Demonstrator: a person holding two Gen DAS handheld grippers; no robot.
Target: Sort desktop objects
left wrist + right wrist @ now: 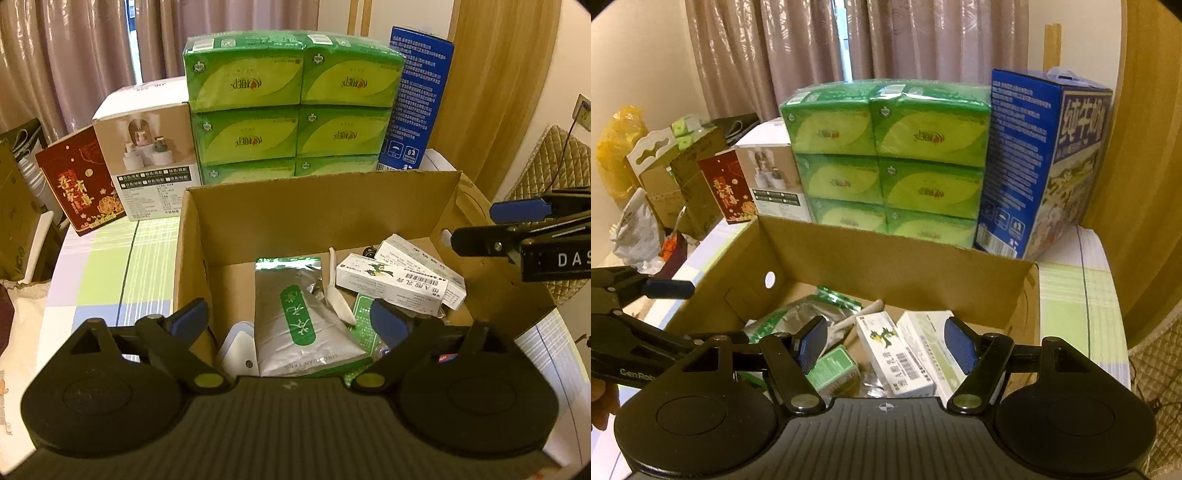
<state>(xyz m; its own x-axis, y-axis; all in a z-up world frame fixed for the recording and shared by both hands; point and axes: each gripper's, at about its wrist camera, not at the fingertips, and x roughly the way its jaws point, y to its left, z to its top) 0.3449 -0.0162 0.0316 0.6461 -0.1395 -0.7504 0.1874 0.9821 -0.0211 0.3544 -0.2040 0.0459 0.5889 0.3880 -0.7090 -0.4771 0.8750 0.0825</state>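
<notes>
An open cardboard box [314,218] [894,258] stands on the table and holds several items. A silver foil pouch with a green label [299,317] [809,308], two white medicine boxes [391,282] [894,354], a small green box [833,367] and a white plastic spoon [338,295] lie in it. My left gripper [291,317] is open and empty above the box's near edge, over the pouch. My right gripper [886,343] is open and empty above the white medicine boxes. It also shows at the right of the left wrist view [524,225].
Behind the box stands a stack of green tissue packs [291,99] [886,155], a tall blue carton [417,99] [1041,162], a white humidifier box [147,155] and a red box [81,184]. A checked cloth [110,266] covers the table. Cardboard boxes and bags [665,177] stand at the left.
</notes>
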